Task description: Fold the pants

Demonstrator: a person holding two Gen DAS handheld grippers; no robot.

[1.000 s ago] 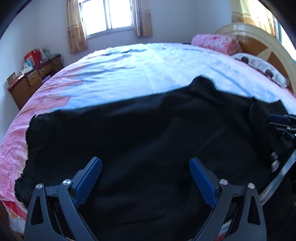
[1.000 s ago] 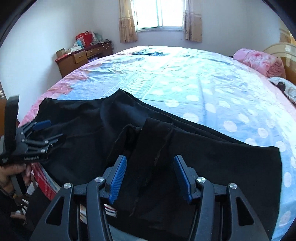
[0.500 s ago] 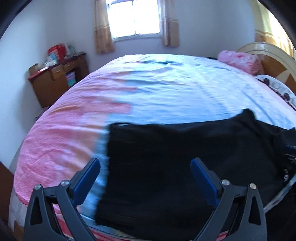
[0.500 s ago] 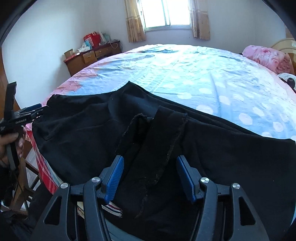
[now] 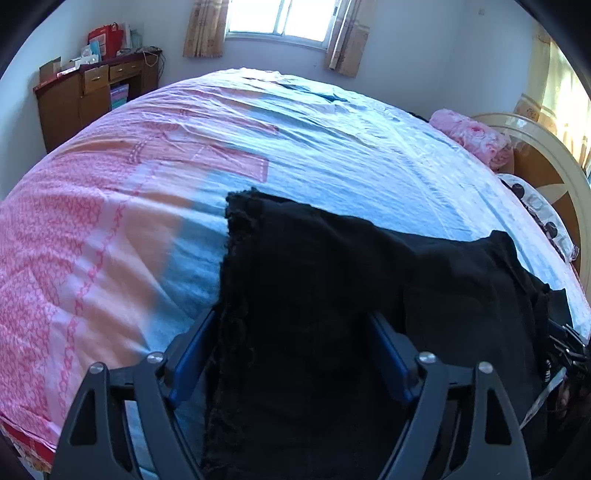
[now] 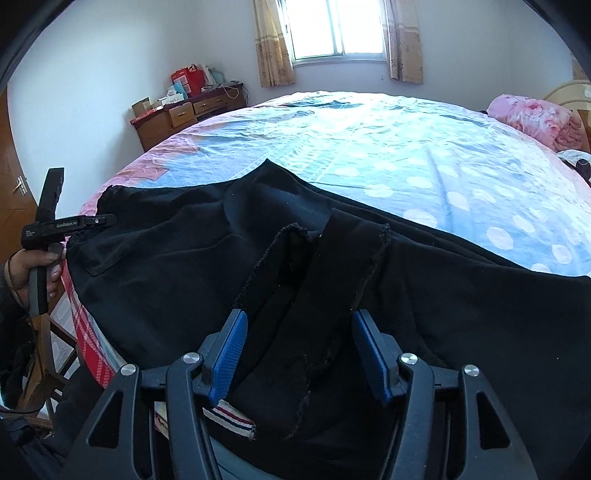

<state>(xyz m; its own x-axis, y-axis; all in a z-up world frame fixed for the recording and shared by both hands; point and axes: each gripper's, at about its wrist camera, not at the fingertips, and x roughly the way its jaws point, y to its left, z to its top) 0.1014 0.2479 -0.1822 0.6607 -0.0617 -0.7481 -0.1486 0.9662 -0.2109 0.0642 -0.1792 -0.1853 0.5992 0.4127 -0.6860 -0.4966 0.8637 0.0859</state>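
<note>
1. Left wrist view. Item: black pants (image 5: 314, 295), lying on the bed (image 5: 332, 155) near its front edge, one frayed end toward the pink part of the sheet. Your left gripper (image 5: 291, 354) straddles that end; its jaws are closing with the cloth between them, and the pads do not yet seem to press on it. The fabric looks soft, limp and light, so expect it to sag and drag, not hold a shape.

2. Left wrist view, surroundings. Wooden cabinet (image 5: 92, 96) at the far left wall, window (image 5: 280, 18) behind, pink pillow (image 5: 476, 136) by the headboard.

3. Right wrist view. Same pants (image 6: 184, 266), spread across the bed's near edge, with two raw-edged leg ends lying side by side in front of your right gripper (image 6: 299, 350). Its jaws stand part open around those ends, pads clear of the cloth as far as you can see.

4. Right wrist view, far left. Your left hand (image 6: 29, 266) holds the other gripper at the garment's left end.

5. Handling note. Take hold at hems or corners, pinching all layers together; a single layer will likely slip free.
</note>
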